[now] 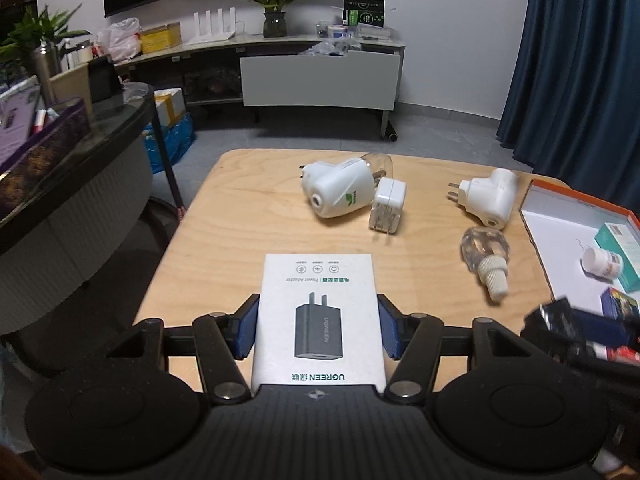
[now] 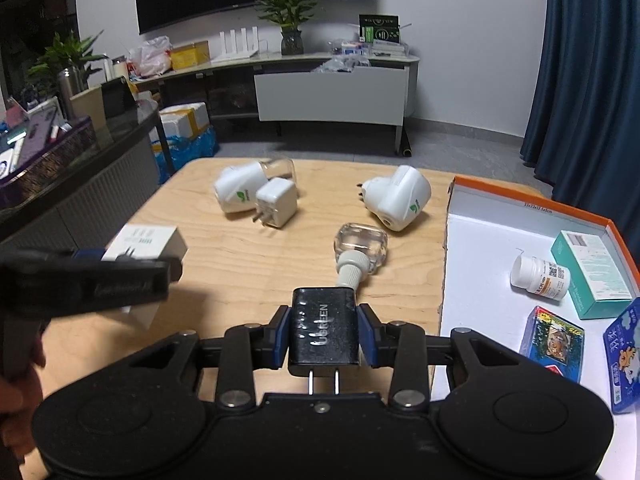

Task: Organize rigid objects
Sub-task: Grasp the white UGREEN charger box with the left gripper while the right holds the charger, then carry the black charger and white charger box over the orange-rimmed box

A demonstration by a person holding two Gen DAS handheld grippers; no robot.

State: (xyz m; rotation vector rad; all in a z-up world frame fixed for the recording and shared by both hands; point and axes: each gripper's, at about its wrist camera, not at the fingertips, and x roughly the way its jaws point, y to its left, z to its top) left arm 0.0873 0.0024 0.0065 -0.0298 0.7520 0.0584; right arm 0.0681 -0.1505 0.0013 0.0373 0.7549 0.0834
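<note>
Left gripper (image 1: 318, 326) clamps the white cardboard adapter box (image 1: 318, 312), right gripper (image 2: 323, 334) the black plastic charger (image 2: 323, 328), both likely bound for the orange-rimmed tray (image 2: 532, 204) at the wooden tabletop's (image 2: 240, 264) right edge.

Two white plug-in diffusers (image 2: 400, 198), one clear bottle (image 2: 360, 250), four boxes (image 2: 592, 276).

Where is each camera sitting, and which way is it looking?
Left wrist: it sits on the left tool, looking forward and down over the wooden table; the tool grips a white charger box, and the right tool shows blurred at the right edge.
Right wrist: it sits on the right tool, facing the same way; the tool grips a black charger, and a hand shows at the left edge.
Both see: the clear bottle, the orange-edged tray and the TV wall.
</note>
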